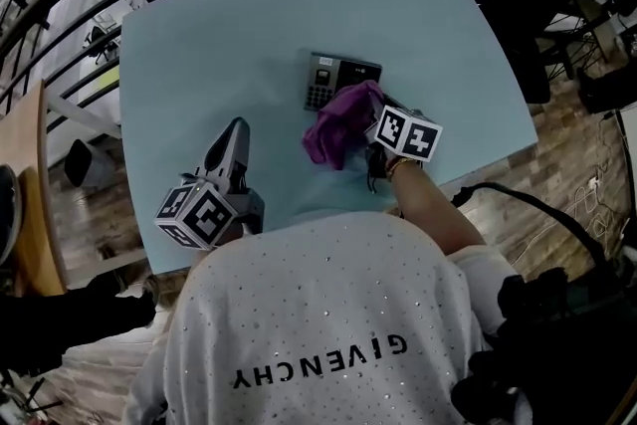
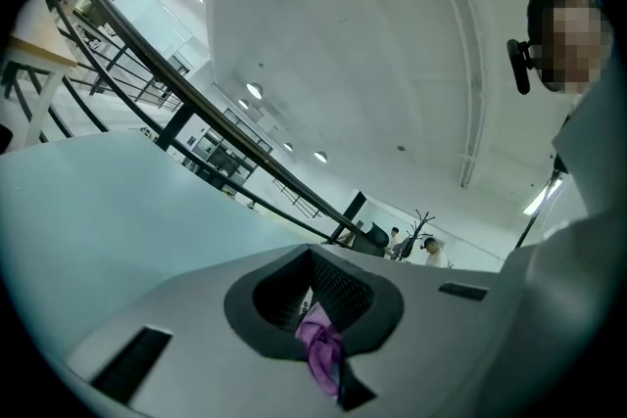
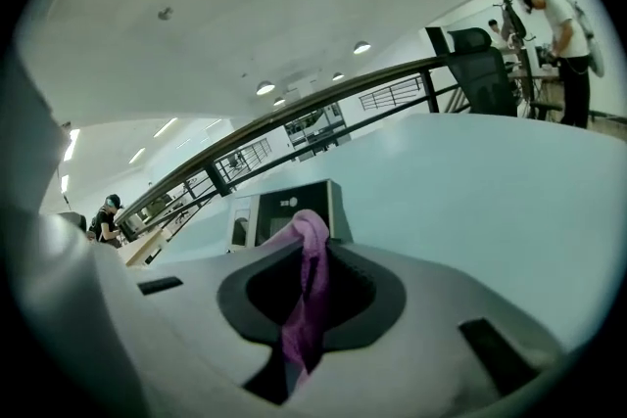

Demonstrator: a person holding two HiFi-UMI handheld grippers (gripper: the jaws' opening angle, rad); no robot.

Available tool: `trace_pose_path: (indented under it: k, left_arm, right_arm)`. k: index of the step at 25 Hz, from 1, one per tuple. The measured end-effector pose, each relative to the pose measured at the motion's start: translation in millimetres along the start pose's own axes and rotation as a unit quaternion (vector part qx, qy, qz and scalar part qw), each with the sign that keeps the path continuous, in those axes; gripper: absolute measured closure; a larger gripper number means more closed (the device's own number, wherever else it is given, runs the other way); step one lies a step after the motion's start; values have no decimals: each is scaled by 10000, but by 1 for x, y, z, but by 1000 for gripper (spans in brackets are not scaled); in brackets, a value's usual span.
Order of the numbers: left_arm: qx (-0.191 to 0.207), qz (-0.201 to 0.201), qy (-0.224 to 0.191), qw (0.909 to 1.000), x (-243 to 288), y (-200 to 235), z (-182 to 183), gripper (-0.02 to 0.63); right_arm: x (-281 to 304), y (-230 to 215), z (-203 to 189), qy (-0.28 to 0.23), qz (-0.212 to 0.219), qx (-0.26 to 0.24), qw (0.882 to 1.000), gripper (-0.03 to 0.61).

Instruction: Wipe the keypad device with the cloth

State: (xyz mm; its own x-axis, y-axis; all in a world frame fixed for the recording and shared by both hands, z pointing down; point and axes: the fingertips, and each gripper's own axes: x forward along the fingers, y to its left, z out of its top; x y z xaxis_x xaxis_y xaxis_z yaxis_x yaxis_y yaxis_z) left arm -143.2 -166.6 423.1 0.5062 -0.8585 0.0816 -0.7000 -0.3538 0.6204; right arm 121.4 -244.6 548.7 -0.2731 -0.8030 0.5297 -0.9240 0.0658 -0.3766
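Jaws of right gripper [image 1: 370,126] are pressed together on the purple cloth [image 1: 338,126]; 1 fold runs up through the seam and droops over the tips. Cloth is soft, crumpled into 1 loose bunch, and covers the near right corner of the keypad device [image 1: 336,77] in head view. Device: flat dark rectangular box with a grey key panel on its left part, lying on the smooth pale blue table [image 1: 219,45]. Left gripper [image 1: 235,136] sits over the table's near part, apart from the cloth, jaws closed on a small purple strip [image 2: 318,352]. Gripper bodies are matte grey.
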Motion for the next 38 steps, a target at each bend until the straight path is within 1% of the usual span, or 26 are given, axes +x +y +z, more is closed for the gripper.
trace_pose_path:
  k: [5,7,10,13,15,18,20,22,26,31,38]
  left_arm:
    - [-27,-166,34,9999,2,-1,2,620]
    - [-23,-220,27,9998,1,0,4,620]
    - [-37,-235,59,9997,-4,5,3,620]
    - [-15,-191,102,9998,-15,15,4,620]
    - [-19,-105,118,9999,-22,25,6,620]
    - [23,28,237,9997,-33,43,4,620]
    - [106,48,378,9992,-39,51,-2,620]
    - [152,71,502,9986,-47,58,-8,620]
    - [93,136,644,9978,-59,71,-16,620]
    - [60,130,780,9968,-61,77,-20,620]
    - [-11,-58,899,9959,-51,76,-26,620]
  right_arm:
    - [-13,-17,-11,155,-309,324,9989,545]
    - [-16,-13,-8,111,-304,283,9991,545]
    - [-16,6,-4,48,-171,-21,9998,545]
    - [-10,39,-7,116,147,-387,9991,545]
    - [-3,68,-17,324,475,-738,9956,545]
    - [8,106,-37,602,848,-1338,9855,545]
    - [16,119,-43,657,926,-1587,9808,545]
    - [24,123,-47,694,925,-1612,9801,545]
    - [33,114,-48,657,749,-1423,9848,545]
    - [27,81,-41,473,222,-995,9937,545]
    - [4,30,-40,311,-403,-703,9962,545]
